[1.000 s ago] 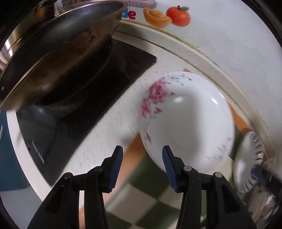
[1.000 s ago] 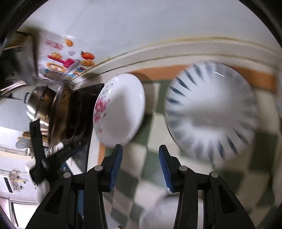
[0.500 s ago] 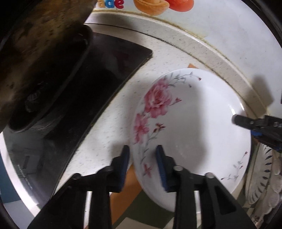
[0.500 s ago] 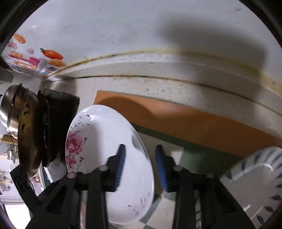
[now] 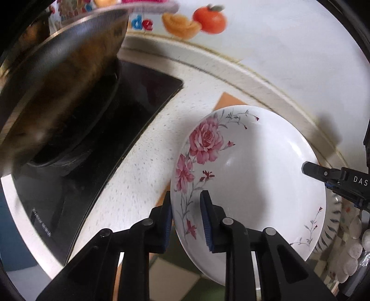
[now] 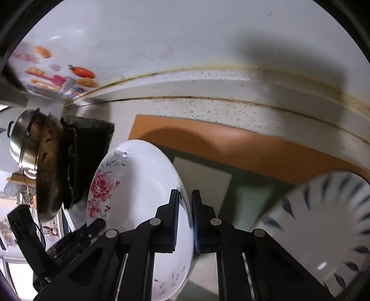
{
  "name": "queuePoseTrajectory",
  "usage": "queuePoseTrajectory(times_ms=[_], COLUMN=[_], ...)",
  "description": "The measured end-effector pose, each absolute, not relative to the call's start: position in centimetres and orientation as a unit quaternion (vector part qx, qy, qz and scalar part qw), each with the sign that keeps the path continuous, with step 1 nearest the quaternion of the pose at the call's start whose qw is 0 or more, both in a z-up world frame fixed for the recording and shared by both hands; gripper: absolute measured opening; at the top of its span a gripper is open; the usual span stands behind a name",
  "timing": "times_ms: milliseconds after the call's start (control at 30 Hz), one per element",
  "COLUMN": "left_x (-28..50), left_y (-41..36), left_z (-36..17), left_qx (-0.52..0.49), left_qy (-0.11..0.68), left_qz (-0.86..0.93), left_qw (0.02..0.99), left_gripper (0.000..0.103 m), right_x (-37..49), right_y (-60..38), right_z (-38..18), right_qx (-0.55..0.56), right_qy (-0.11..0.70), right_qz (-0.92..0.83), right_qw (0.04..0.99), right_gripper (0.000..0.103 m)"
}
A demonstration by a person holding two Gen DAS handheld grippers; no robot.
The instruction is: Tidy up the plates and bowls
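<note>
Both grippers clamped on 1 floral plate (image 5: 249,176), a white deep dish with pink roses near its rim. Left gripper (image 5: 186,222) closed over the rim at the rose side, 1 blue pad (image 5: 207,217) inside the dish, the other under the edge. Right gripper (image 6: 185,222) shut on the opposite rim, jaws nearly together with only the thin edge between. Plate tilted, held between the 2 tools above the checked mat (image 6: 231,148) with its orange border, on the speckled counter (image 5: 148,166). Just beside the plate, on the right gripper's side, a blue-striped plate (image 6: 323,231), blurred. On the other side, a dark wok (image 5: 57,88) on the black stove (image 5: 152,90). Fruit sticker (image 5: 196,20) on the white wall behind.
</note>
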State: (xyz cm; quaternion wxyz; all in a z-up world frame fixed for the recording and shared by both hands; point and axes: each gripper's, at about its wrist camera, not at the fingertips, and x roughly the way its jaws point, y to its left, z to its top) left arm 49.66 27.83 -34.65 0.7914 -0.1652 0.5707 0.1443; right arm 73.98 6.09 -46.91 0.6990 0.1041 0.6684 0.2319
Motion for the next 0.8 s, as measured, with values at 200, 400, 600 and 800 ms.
queuePoseTrajectory(times_ms=[200,400,600,800], left_x=[46.5,42.6,39.0,36.8], left_y=[24.4,19.3,14.2,9.9], left_z=[-30.0,-27.1,-27.8,-30.8], left_qx=[-0.156,-0.140,-0.114,-0.086], left_qy=[0.559,0.554,0.577,0.607], left_qz=[0.110,0.070,0.021,0.008], left_qw=[0.807,0.818,0.809,0.790], left_gripper=[0.020,0.020,0.020,0.020], right_x=[68.8,61.2,53.6,47.5], right_y=[1.8,-4.3,-11.6,-16.5], right_z=[-41.5,-37.9,-37.9,-41.4], right_qx=[0.112,0.130,0.173,0.185], right_qy=[0.651,0.642,0.646,0.673], right_qz=[0.236,0.229,0.210,0.191], right_qw=[0.713,0.720,0.713,0.691], right_gripper=[0.012,0.012,0.012,0.012])
